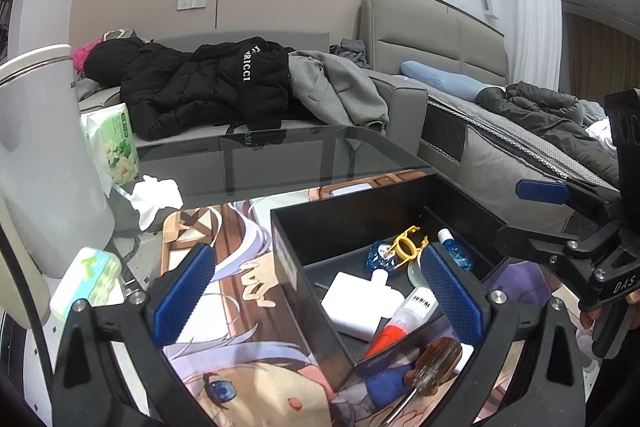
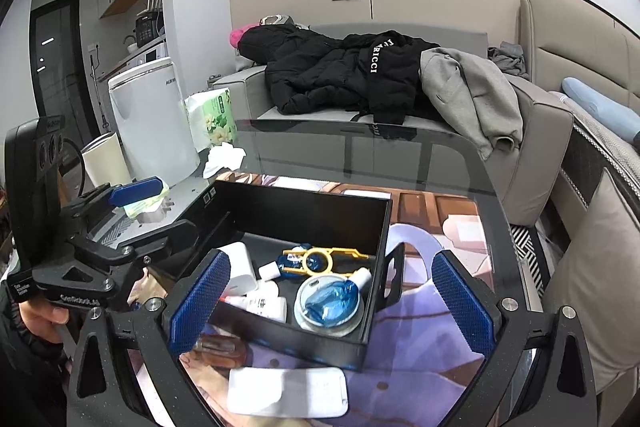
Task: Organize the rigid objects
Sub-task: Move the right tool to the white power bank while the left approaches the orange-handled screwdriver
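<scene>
Black jacket (image 2: 352, 75) lettered "RICCI", tube (image 1: 416, 307) perhaps "FUMIME"

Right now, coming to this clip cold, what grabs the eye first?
A black open box sits on the cartoon-print mat, filled with small items: a yellow clip, a white charger block and a blue-filled round lid. Both hand-held grippers, left and right, hang open over it. Behind, a black puffer jacket sprawls on the grey sofa.
</scene>
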Demonstrator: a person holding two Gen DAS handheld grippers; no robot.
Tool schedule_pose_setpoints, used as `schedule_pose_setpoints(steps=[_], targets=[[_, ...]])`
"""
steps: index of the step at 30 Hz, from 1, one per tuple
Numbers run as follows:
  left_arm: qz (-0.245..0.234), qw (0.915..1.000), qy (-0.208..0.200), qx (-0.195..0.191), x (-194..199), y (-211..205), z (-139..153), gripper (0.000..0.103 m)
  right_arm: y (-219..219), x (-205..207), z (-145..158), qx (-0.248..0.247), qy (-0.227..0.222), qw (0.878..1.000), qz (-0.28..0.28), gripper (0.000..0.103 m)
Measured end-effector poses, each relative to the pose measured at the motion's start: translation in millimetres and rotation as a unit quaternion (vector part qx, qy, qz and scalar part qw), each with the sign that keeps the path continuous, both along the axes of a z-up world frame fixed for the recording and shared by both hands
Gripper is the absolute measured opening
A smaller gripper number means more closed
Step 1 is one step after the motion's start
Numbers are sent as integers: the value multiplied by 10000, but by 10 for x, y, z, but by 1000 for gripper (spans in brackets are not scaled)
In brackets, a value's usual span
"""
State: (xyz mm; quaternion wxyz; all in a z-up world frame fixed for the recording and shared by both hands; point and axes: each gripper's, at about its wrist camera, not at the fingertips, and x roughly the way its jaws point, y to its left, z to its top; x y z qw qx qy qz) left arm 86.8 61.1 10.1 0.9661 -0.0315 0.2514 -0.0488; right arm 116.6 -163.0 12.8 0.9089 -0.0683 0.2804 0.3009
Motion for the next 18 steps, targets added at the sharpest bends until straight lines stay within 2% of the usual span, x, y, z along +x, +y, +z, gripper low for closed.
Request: schedule_pose_setpoints(steps=[9,15,18], targets=[[146,9992,291,-237,-122,25,-75,103,-118,-68,-133,-40,344,9992,-184,102],[95,9994,321,-93,-242,-71,-58,103,-148,-165,-249,-113,630,9978,-155,102],[92,9994,345,-27,-311,-120,-60,103,-162,-251,-324,-288,587,9978,-128,102]])
